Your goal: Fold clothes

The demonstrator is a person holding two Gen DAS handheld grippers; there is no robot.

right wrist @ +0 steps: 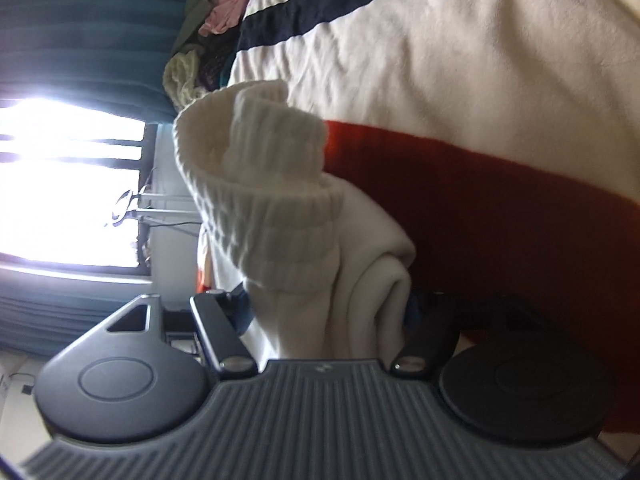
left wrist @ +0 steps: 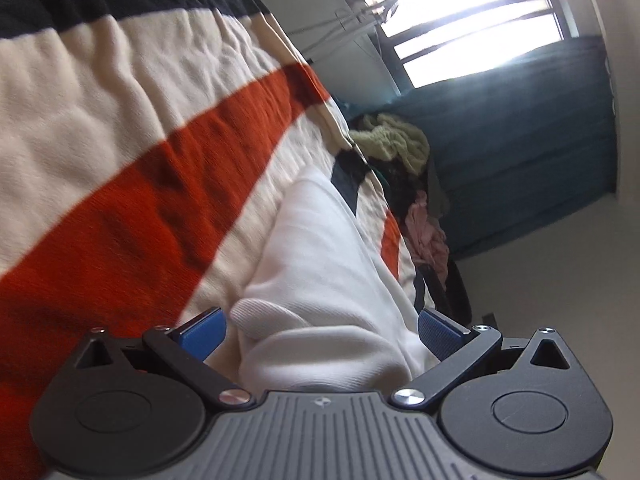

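A white sweater (left wrist: 320, 264) lies on a striped blanket (left wrist: 120, 128) of cream, red and navy. In the left wrist view my left gripper (left wrist: 322, 330) is open, its blue pads (left wrist: 204, 330) standing either side of a bunched fold of the sweater. In the right wrist view my right gripper (right wrist: 328, 312) straddles a thick bundle of the white sweater (right wrist: 280, 208), whose ribbed cuff and hem stand up in front. Its fingers (right wrist: 224, 328) press against the cloth on both sides.
A pile of other clothes (left wrist: 400, 148), pale green, dark and pink, lies at the blanket's far edge; it also shows in the right wrist view (right wrist: 208, 32). Behind are a teal curtain (left wrist: 520, 128) and a bright window (left wrist: 460, 12).
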